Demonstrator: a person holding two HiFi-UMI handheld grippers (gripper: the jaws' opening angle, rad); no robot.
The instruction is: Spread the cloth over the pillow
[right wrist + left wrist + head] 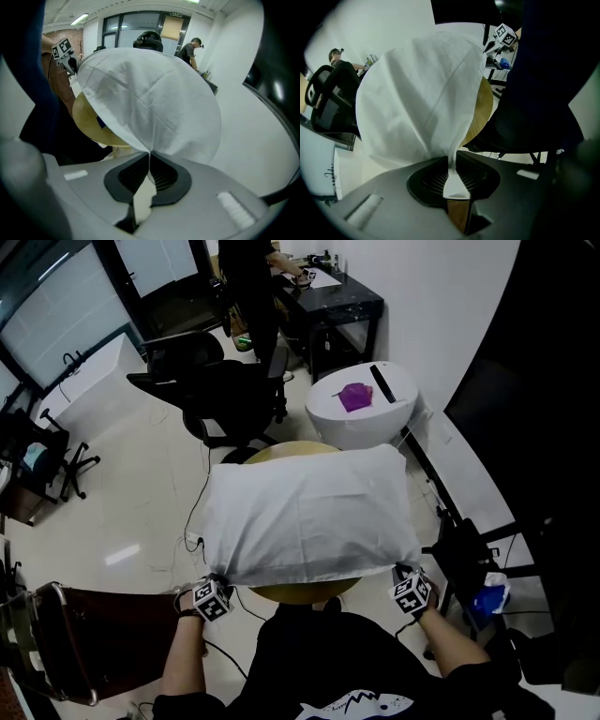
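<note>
White cloth [309,512] fills the middle of the head view, draped in a puffy rectangle over what I take to be the pillow, which is wholly hidden beneath it. Round wooden table [298,593] peeks out at the cloth's near and far edges. At lower left the left gripper [218,580] pinches one near corner. At lower right the right gripper [402,569] is clamped on the other. Spreading looks almost done. What remains, I judge, is letting go of both corners and smoothing the near edge.
</note>
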